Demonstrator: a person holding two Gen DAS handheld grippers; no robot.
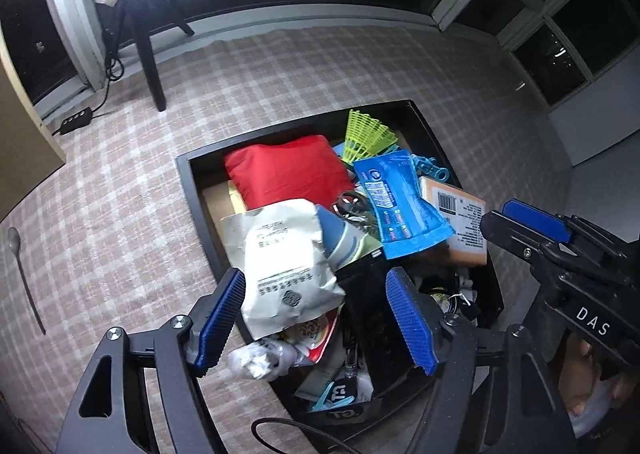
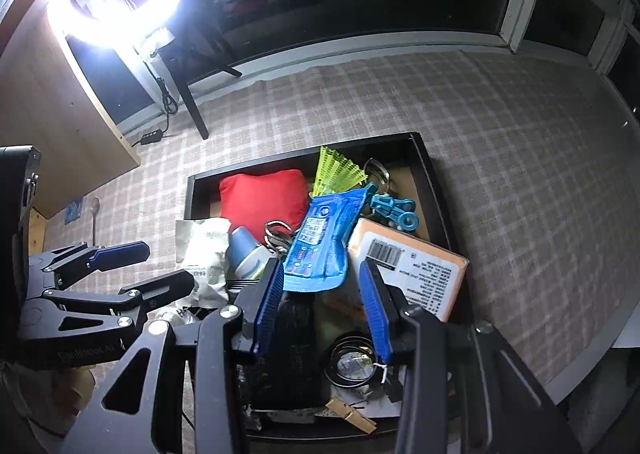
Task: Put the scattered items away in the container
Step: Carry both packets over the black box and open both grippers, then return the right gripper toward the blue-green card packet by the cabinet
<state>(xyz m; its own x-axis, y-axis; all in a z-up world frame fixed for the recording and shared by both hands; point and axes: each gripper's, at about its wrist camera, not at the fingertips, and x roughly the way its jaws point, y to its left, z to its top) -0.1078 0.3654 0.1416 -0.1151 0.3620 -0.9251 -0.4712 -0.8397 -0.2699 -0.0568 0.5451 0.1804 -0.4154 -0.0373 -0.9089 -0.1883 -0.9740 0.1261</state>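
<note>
While both grippers hang over the black box (image 1: 188, 190), which sits on the checked cloth (image 1: 280, 66), the step in hand looks like letting go and backing out, and the box serves as the landmark for the rest. It is already heaped. A red pouch (image 1: 288, 170) fills its far left corner; a white packet (image 1: 288, 254) leans on the left wall with an edge riding over the rim; an orange book (image 2: 416, 270) rests against the right wall; a blue wrapper (image 2: 320, 242) lies across the middle; a yellow-green shuttlecock (image 1: 366, 134) stands in the far end.

The left gripper (image 1: 320, 318) is spread wide, its blue pads either side of the white packet's lower edge and, as far as I can tell, not pressing it. The right gripper (image 2: 320, 302) is partly spread above the middle of the box, with nothing pinched between its pads.

To do this well, lift each gripper straight up out of the box, so that no pad drags the white packet further over the rim. One item remains outside: a spoon (image 1: 24, 278) lies on the cloth well to the left of the box. It is thin and flat, so a low, square pinch on its handle should serve.
</note>
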